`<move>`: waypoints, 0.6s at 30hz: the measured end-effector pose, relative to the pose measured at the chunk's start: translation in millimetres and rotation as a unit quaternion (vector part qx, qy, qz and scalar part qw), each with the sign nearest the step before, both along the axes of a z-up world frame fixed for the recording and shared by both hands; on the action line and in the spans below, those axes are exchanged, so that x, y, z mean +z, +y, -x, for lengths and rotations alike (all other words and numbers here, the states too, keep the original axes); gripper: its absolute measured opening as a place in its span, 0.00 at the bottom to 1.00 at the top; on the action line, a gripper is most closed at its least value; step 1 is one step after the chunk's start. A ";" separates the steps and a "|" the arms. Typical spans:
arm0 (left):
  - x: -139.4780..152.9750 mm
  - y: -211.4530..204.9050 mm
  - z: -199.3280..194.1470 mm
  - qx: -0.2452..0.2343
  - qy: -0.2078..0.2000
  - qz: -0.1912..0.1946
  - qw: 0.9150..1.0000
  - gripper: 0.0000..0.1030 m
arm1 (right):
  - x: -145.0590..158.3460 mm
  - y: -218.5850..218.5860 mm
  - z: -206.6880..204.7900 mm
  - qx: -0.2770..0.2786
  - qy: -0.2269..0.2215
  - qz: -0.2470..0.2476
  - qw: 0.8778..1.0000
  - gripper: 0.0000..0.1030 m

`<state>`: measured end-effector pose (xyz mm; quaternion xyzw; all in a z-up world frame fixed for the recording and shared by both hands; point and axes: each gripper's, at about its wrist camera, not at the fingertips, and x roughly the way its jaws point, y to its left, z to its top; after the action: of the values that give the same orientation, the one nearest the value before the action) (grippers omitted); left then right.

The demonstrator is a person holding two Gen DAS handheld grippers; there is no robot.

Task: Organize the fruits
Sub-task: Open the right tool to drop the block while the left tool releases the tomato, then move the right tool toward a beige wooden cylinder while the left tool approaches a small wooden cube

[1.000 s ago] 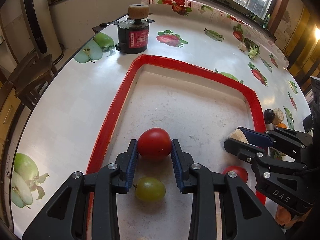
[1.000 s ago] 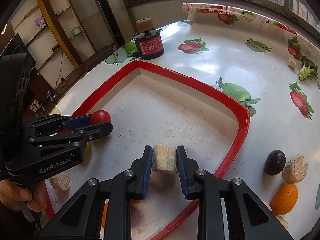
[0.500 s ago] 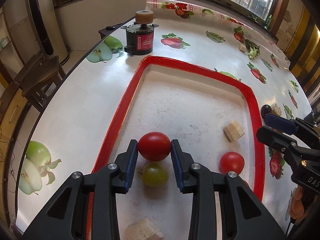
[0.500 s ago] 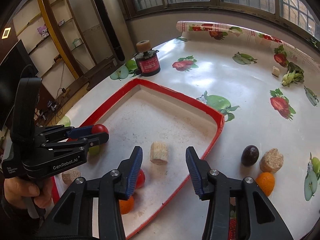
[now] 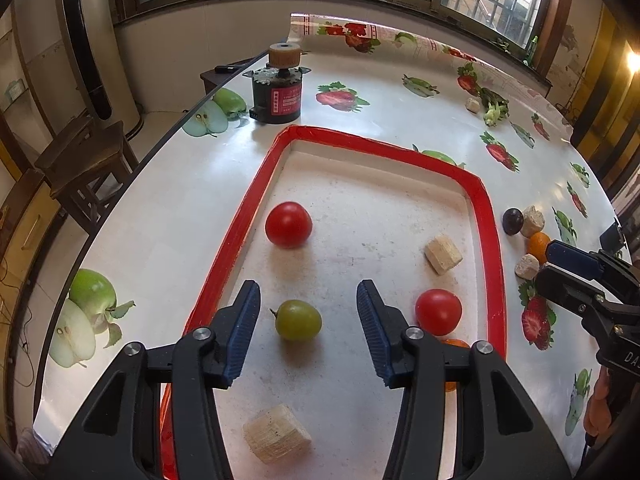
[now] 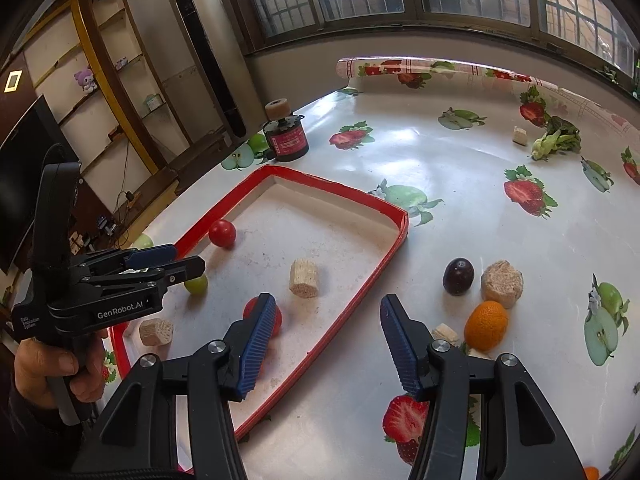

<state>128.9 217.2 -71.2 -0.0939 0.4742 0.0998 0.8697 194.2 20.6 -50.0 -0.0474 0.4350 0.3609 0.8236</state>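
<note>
Fruit-print cloth covers the bench (image 5: pixel 168 208) carrying our red-rimmed tray (image 5: pixel 486 216). Left tool (image 5: pixel 308 326): jaws just opened, apart, nothing clamped; red tomato (image 5: pixel 289 224) lies beyond it in the tray. Right tool (image 6: pixel 328 346): jaws just opened, apart, empty; beige block (image 6: pixel 304 278) rests in the tray.

An orange fruit (image 5: pixel 454 344) in the tray (mostly hidden) sits behind the left gripper (image 5: pixel 308 330).
</note>
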 end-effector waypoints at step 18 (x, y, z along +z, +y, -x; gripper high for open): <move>23.4 -46.6 8.1 -0.045 -0.023 0.011 0.999 0.47 | 3.4 -90.3 5.0 -0.079 -0.003 -0.007 0.997 0.55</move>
<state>120.8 170.6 -47.8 -0.0841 0.4593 0.0531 0.8827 189.2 -69.7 -46.6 -0.0080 0.4328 0.2971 0.8511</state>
